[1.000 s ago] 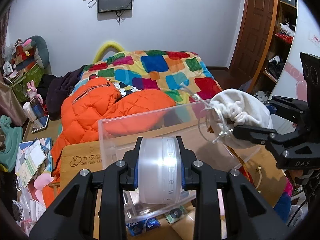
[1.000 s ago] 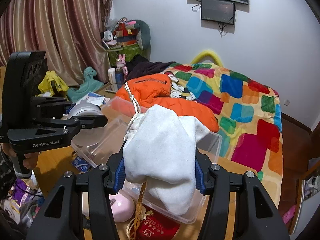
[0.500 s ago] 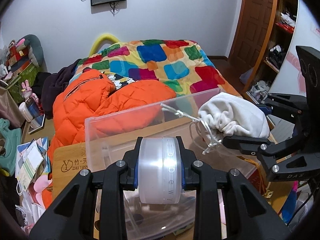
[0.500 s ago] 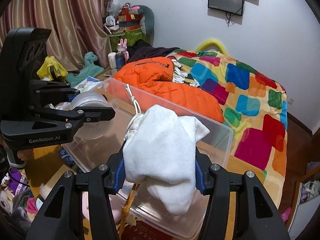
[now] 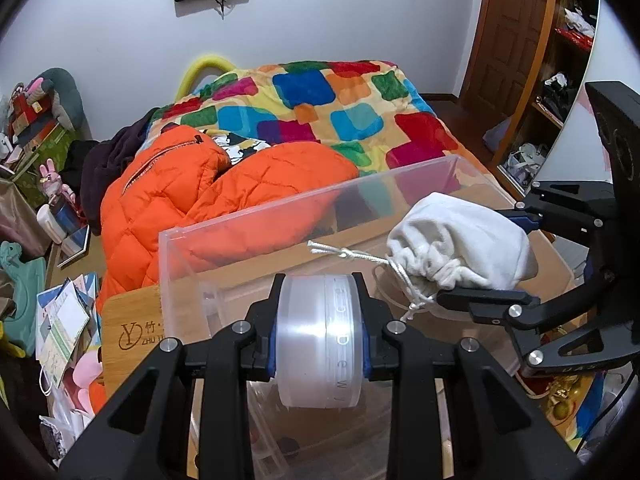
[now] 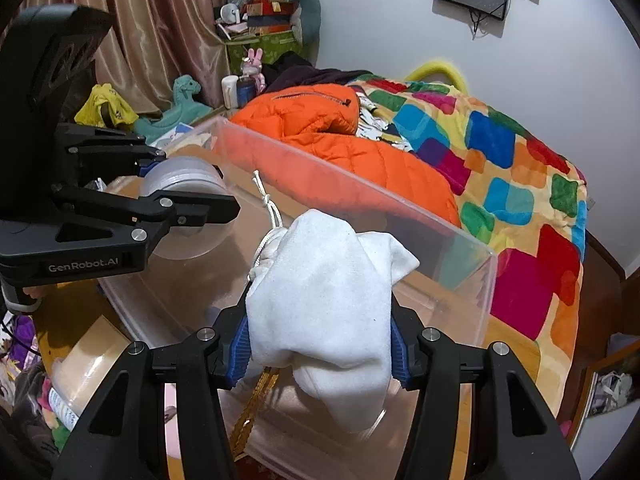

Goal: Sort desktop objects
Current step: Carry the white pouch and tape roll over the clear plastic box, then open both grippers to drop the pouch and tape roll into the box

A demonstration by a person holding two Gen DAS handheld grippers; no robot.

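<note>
The left hand-held gripper (image 5: 320,344) is clamped across the flat faces of a translucent round jar (image 5: 320,336), held over the near wall of the clear plastic bin (image 5: 304,204). The right hand-held gripper (image 6: 320,344) is closed tightly on a white drawstring pouch (image 6: 324,304), which hangs above the bin's open top toward its right end.

Only the left wrist view shows the pouch's gathered mouth and knotted cord (image 5: 348,254) pointing leftward toward the jar, and the printed logo on the wooden worktop (image 5: 132,332) at its left edge. Only the right wrist view shows the pouch's loose lower corner drooping below the fingers, a gold tassel (image 6: 256,404) beneath it, and a tape-like roll (image 6: 88,364) lying near the worktop's left front corner.

The bin's floor is hard to read through glare and the jar; small dark items there cannot be identified. The jar's lettering is only partly legible. The orange jacket (image 5: 224,184) lies on the bed behind the bin's far wall.
</note>
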